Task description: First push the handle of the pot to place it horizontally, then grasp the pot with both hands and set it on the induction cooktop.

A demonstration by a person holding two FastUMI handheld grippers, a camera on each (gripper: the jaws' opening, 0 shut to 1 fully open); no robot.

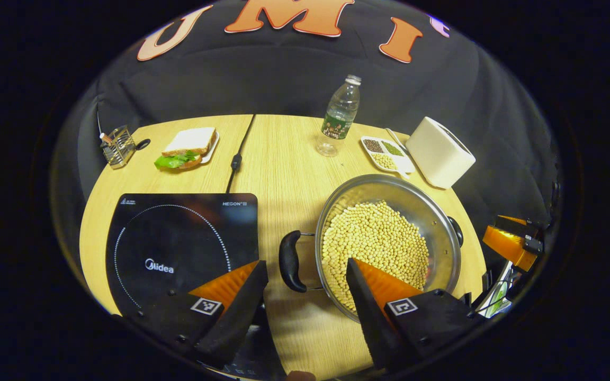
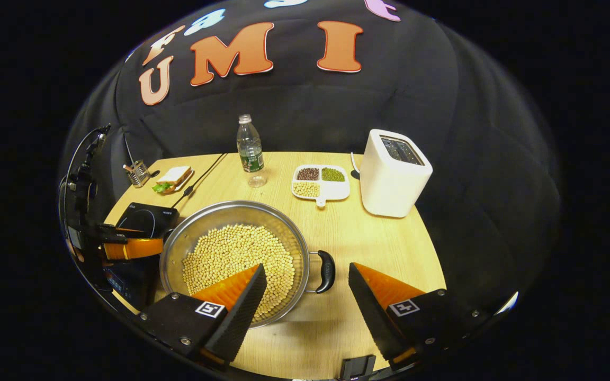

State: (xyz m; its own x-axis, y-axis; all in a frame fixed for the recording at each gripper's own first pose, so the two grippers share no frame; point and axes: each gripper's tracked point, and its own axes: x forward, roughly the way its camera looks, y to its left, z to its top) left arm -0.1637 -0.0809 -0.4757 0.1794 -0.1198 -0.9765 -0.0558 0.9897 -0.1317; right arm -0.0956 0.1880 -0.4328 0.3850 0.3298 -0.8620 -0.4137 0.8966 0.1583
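Note:
A steel pot (image 1: pixel 389 185) full of pale beans stands on the wooden table, right of the black induction cooktop (image 1: pixel 178 243). Its black left handle (image 1: pixel 289 262) shows between the fingers of my left gripper (image 1: pixel 305 263), which is open and not touching it. In the right gripper view the pot (image 2: pixel 220 214) is at lower left. Its black right handle (image 2: pixel 326 271) shows between the fingers of my open right gripper (image 2: pixel 306 266). Each gripper appears at the other view's edge: the right gripper (image 1: pixel 511 243), the left gripper (image 2: pixel 125 247). The cooktop (image 2: pixel 146 217) lies beyond the pot.
At the back of the table are a water bottle (image 1: pixel 341 116), a sandwich on a plate (image 1: pixel 188 148), a metal rack (image 1: pixel 118 146), a divided dish of grains (image 1: pixel 387 152) and a white toaster (image 1: pixel 439 152). A black cable (image 1: pixel 236 159) runs back from the cooktop.

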